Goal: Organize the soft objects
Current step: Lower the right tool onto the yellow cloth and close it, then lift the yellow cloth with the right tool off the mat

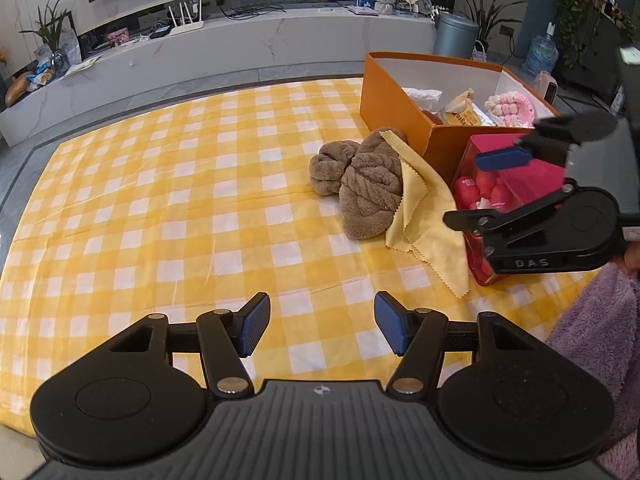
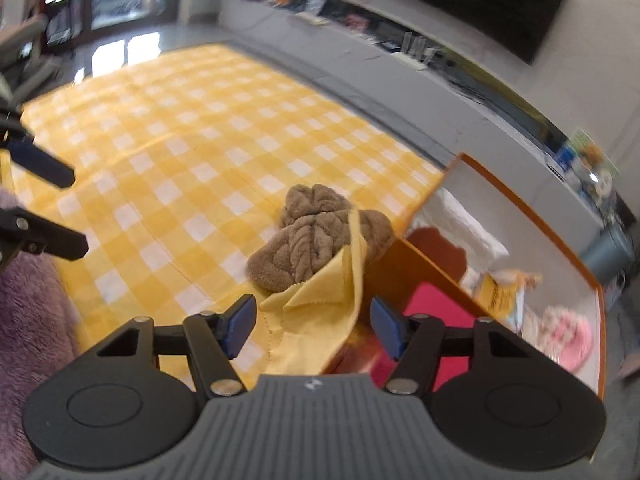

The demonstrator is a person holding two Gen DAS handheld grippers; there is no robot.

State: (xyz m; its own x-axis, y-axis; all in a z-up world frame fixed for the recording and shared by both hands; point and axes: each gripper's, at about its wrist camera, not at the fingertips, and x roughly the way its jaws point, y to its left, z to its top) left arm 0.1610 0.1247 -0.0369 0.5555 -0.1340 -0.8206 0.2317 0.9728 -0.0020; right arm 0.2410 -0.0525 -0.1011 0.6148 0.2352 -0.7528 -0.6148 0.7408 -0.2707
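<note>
A brown plush towel bundle (image 1: 360, 184) lies on the yellow checked cloth (image 1: 160, 200), with a yellow wiping cloth (image 1: 428, 216) draped against its right side. Both also show in the right wrist view: the bundle (image 2: 316, 236) and the yellow cloth (image 2: 316, 320). An orange box (image 1: 392, 108) behind them holds a pink plush item (image 1: 512, 110), a white soft item and a snack bag. My left gripper (image 1: 322, 330) is open and empty over bare cloth. My right gripper (image 2: 310, 324) is open and empty, just above the yellow cloth, beside a pink-red box (image 1: 500, 200).
A purple fluffy cloth (image 1: 592, 344) lies at the table's right near edge; it also shows in the right wrist view (image 2: 32, 320). A grey TV bench (image 1: 200, 52) with a router and plants runs behind the table. A metal bin (image 1: 456, 36) stands past the orange box.
</note>
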